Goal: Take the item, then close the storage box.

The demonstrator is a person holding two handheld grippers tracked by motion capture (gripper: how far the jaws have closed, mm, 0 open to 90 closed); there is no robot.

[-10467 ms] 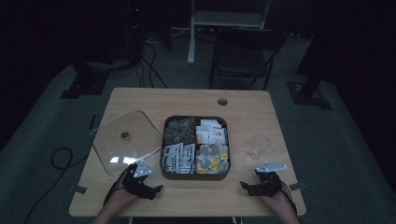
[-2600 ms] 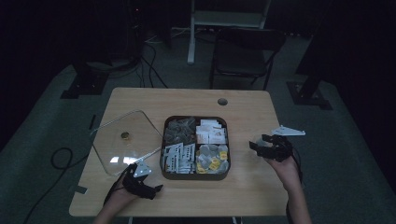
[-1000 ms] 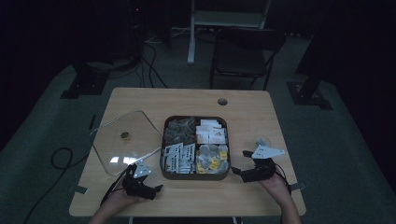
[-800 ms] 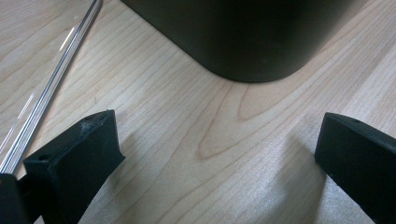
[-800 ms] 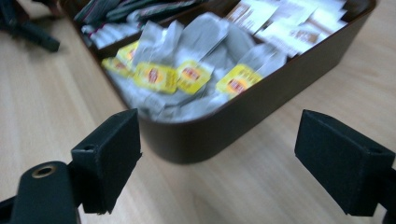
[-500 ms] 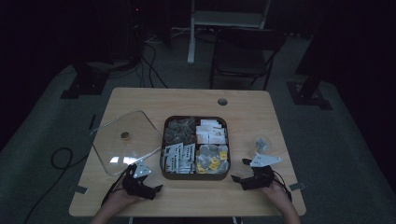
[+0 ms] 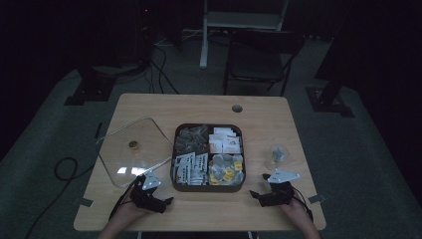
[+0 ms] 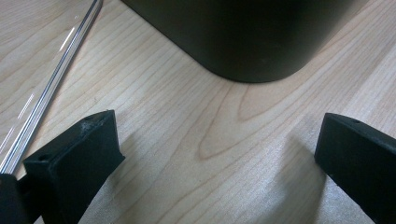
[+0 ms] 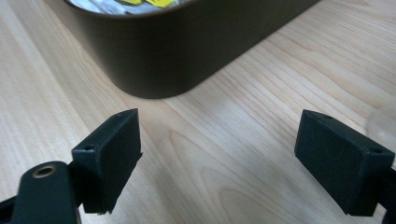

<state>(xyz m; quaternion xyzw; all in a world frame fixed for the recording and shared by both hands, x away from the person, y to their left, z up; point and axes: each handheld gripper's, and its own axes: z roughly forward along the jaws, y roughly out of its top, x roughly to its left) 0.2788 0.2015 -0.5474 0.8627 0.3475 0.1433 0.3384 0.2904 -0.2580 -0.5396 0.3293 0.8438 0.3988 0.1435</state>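
A dark square tray [image 7: 207,188] with four compartments of small packets sits mid-table. My left gripper [image 7: 162,201] rests on the wood at the tray's front left corner, open, with nothing between its jaws; its own view shows that rounded corner [image 8: 243,37] just ahead of the left gripper [image 8: 219,140]. My right gripper [image 7: 260,186] lies by the tray's front right corner, also open and empty. In the right gripper view, the right gripper [image 9: 219,135] faces the tray wall [image 9: 177,51], with yellow packets [image 9: 154,2] above the rim.
A clear square lid [image 7: 134,149] with a small knob lies left of the tray; its edge [image 8: 56,79] runs past my left jaw. A small clear object [image 7: 279,153] sits on the table to the right. A chair [image 7: 259,55] and cables stand beyond the table.
My right gripper has drawn back from the small clear object at the right to the table's front edge near the tray corner. The left gripper has stayed put.
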